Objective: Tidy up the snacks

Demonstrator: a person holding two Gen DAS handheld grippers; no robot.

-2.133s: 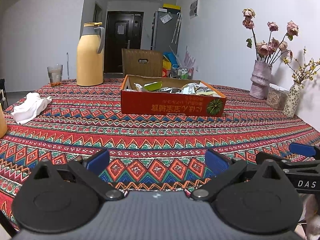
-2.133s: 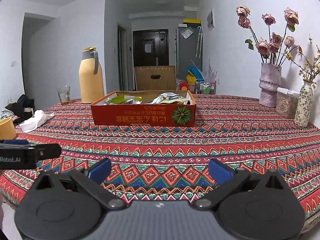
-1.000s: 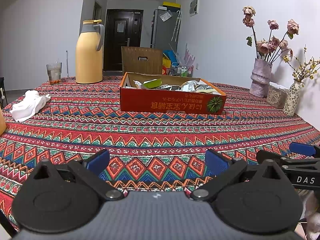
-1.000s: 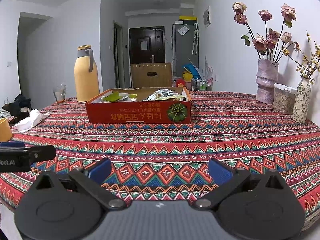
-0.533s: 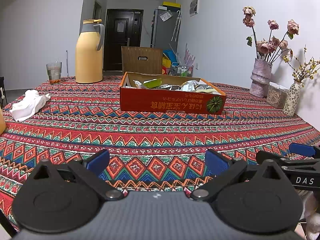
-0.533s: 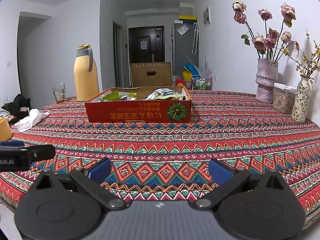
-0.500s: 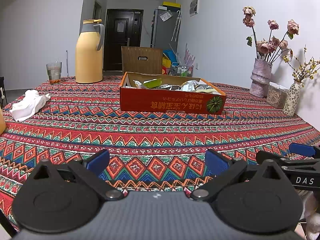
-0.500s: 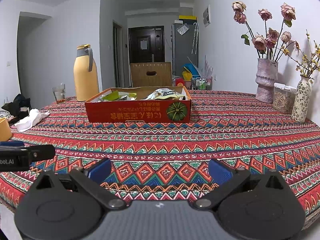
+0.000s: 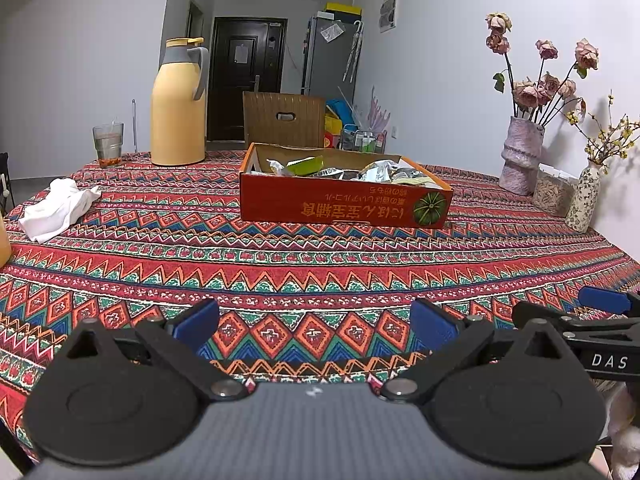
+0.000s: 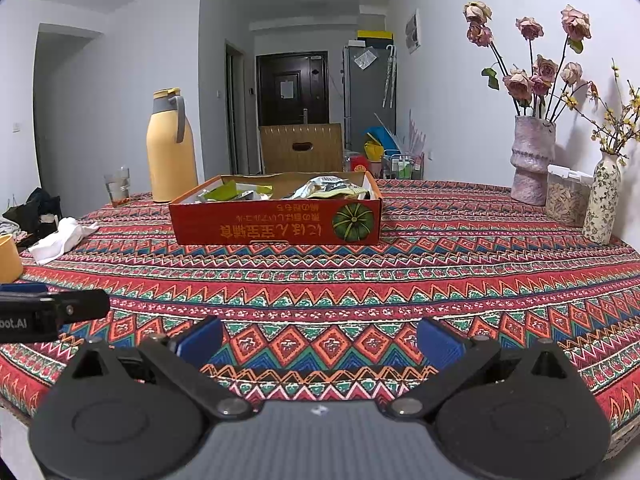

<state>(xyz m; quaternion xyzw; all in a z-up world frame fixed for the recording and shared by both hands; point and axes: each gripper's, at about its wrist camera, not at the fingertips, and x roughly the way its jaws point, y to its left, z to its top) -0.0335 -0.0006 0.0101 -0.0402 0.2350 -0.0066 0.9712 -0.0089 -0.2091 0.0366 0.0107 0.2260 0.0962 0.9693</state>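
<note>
Snack packets (image 9: 344,170), several, crumpled, green and silver-white, are held in a shallow red cardboard box (image 9: 346,208) set near the middle of the surface (image 9: 280,256), which is covered by a red zigzag-patterned cloth; the box front is printed with upside-down lettering and a green pumpkin emblem. The same packets (image 10: 320,188) and box (image 10: 276,226) are recorded from the right wrist view, where the box lies left of centre. The left gripper (image 9: 315,322) is held low over the near edge of the cloth, jaws spread wide with nothing between them; the right gripper (image 10: 319,340) is held likewise, jaws spread and bare. Each gripper is glimpsed by the other's camera at the frame edge. A yellow cup (image 10: 9,258) is shown almost whole only in the right wrist view; in the left wrist view just a sliver is seen. A white cloth (image 9: 56,210), a drinking glass (image 9: 108,146) with a reddish residue and a yellow thermos jug (image 9: 178,110) are placed to the left of and behind the box. A pink vase (image 9: 520,156) of dried roses, a lidded clear container (image 10: 566,196) of pale pieces and a floral vase (image 10: 602,204) of yellow sprigs are ranged along the right wall.
</note>
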